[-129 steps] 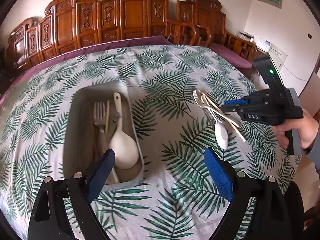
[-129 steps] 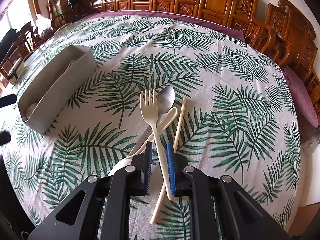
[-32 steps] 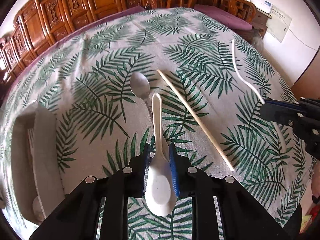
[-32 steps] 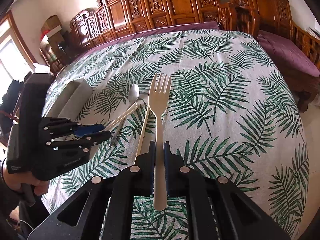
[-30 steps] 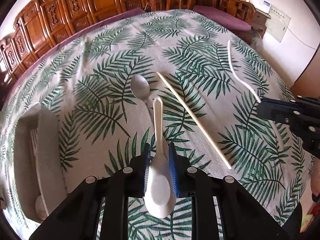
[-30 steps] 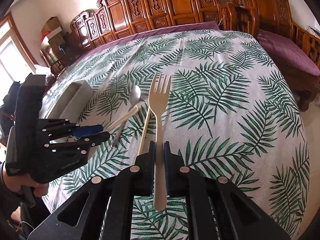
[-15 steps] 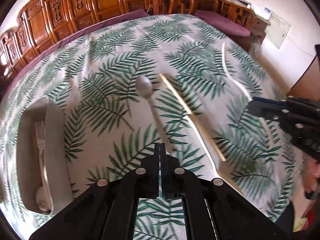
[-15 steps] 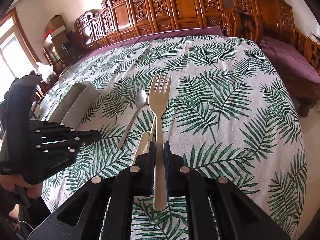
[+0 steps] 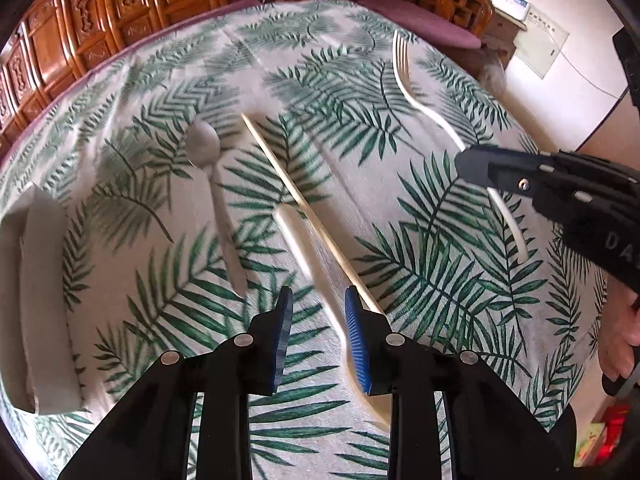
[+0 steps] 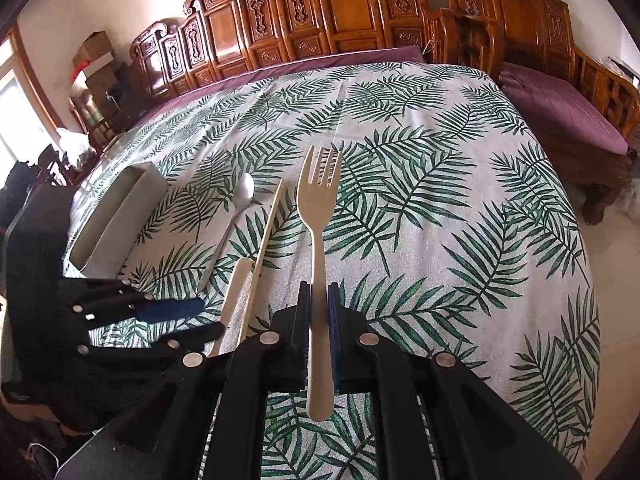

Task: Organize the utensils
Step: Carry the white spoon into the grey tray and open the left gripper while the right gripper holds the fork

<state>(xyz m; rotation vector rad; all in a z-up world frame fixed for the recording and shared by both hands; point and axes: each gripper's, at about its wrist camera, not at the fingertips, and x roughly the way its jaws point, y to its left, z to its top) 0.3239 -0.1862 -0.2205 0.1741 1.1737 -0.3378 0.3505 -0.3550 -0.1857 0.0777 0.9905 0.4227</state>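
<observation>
While the right gripper pinches the fork about midway down its handle and holds it level above the cloth, the left gripper hangs spread over the white spoon, gripping nothing. That spoon lies blurred on the cloth just beside the chopstick, its handle pointing away, its bowl hidden under the right finger. A steel spoon lies nearby on the left, and the bin sits at the far left of the table, well apart.

The fork looks like light, stiff plastic, smooth enough to swivel between the pads; a hold close to its balance point, as now, should keep it steady. The white spoon is probably just as light and slick, with its weight toward the bowl, so taking it where the handle widens seems safest. The thin chopstick may roll and wants a grip across its middle.
</observation>
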